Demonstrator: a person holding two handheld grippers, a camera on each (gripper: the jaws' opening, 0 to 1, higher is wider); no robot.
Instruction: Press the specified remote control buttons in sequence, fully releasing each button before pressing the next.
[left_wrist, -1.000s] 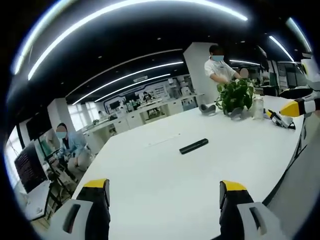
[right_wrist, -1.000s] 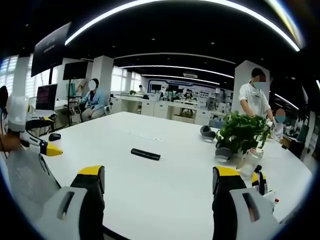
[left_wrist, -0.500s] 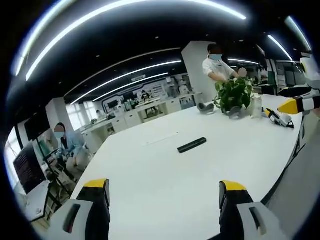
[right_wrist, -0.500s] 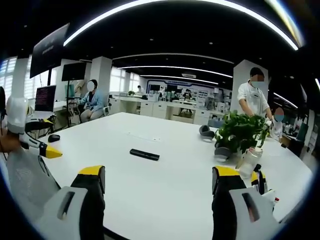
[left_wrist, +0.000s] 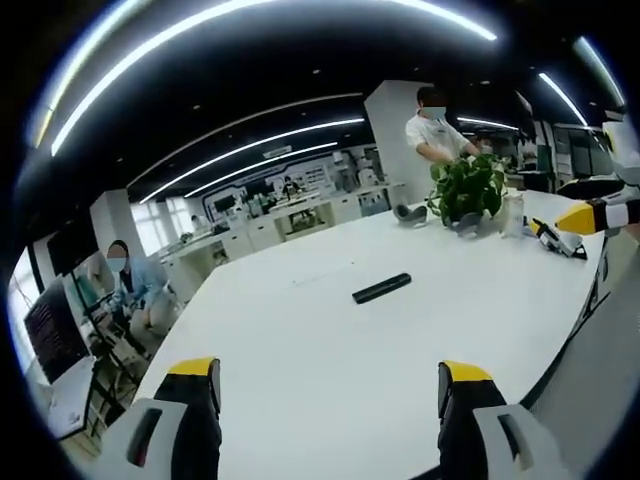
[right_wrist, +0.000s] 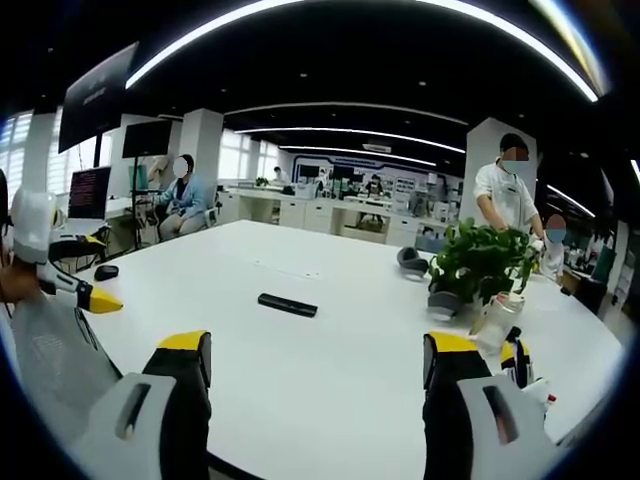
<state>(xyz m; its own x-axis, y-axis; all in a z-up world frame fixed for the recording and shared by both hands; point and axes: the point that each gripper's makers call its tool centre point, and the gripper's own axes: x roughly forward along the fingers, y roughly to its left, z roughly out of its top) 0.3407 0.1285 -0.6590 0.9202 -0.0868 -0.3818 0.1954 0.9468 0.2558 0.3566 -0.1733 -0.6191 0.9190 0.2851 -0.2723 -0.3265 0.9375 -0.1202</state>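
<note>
A slim black remote control (left_wrist: 381, 288) lies flat in the middle of the big white table (left_wrist: 300, 340), well ahead of both grippers. In the right gripper view the remote control (right_wrist: 287, 305) sits left of centre on the table (right_wrist: 330, 380). My left gripper (left_wrist: 328, 390) stands open above the near table edge, nothing between its yellow-tipped jaws. My right gripper (right_wrist: 315, 362) is also open and holds nothing. The right gripper's yellow tip (left_wrist: 585, 216) shows at the right edge of the left gripper view; the left gripper's tip (right_wrist: 100, 300) pokes in from the left of the right gripper view.
A potted green plant (right_wrist: 485, 262) stands at the table's far right with a clear jar (right_wrist: 497, 325), a grey object (right_wrist: 411, 262) and a small yellow-black tool (left_wrist: 555, 237) nearby. A person in white (right_wrist: 505, 200) stands behind the plant; another person (right_wrist: 185, 195) sits at a far desk.
Both views have shifted slightly, so the remote sits a little further left in each. Nothing on the table has moved, and both grippers stay open.
</note>
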